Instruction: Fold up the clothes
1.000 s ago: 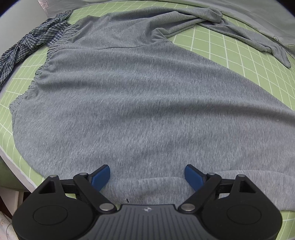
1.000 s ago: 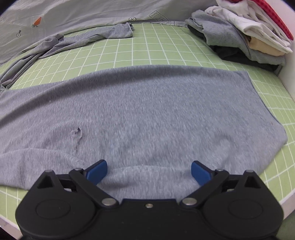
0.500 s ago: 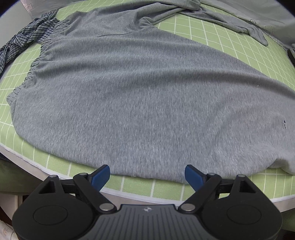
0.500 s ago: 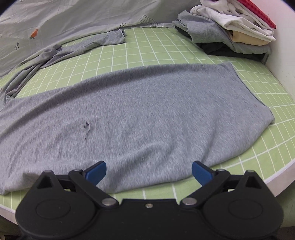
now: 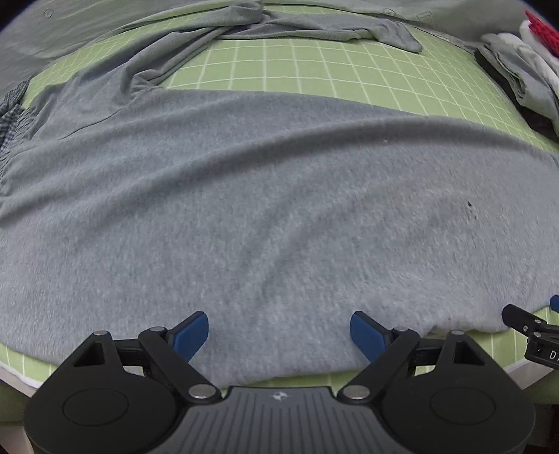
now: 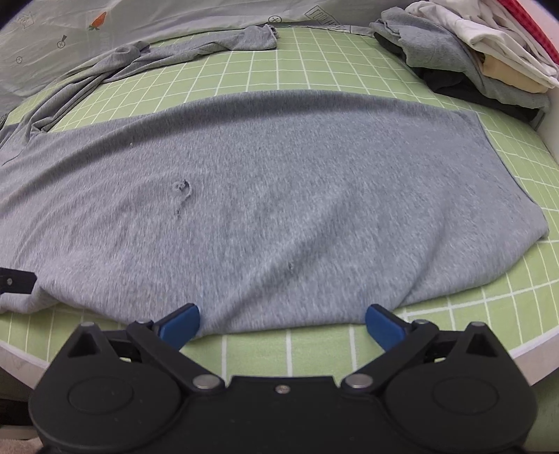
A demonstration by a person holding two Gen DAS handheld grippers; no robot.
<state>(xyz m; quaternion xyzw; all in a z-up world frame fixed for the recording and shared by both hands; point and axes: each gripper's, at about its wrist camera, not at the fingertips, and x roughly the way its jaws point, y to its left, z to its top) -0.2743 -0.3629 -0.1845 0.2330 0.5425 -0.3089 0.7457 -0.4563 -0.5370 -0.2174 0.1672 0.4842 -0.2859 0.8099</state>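
Observation:
A grey long-sleeved garment [image 5: 265,195] lies spread flat across the green grid mat [image 5: 314,73], folded lengthwise, with one sleeve [image 5: 314,28] twisted along the far side. My left gripper [image 5: 279,331] hangs open over the garment's near edge, nothing between its blue pads. My right gripper [image 6: 282,324] is open too, just at the near edge of the same garment [image 6: 279,195], its pads apart over cloth and mat [image 6: 489,314]. The far sleeve [image 6: 195,52] shows in the right wrist view as well. Each gripper's tip peeks into the other's view.
A pile of folded clothes [image 6: 482,45] sits at the mat's far right corner, also seen as a stack [image 5: 524,70] in the left wrist view. A checked cloth [image 5: 10,111] lies at the far left. A pale printed sheet [image 6: 104,28] covers the back.
My left gripper swung right along the near edge and rolled, so the garment's middle now fills its view and the clothes pile appears. My right gripper drew back slightly toward the near edge. Both stayed open.

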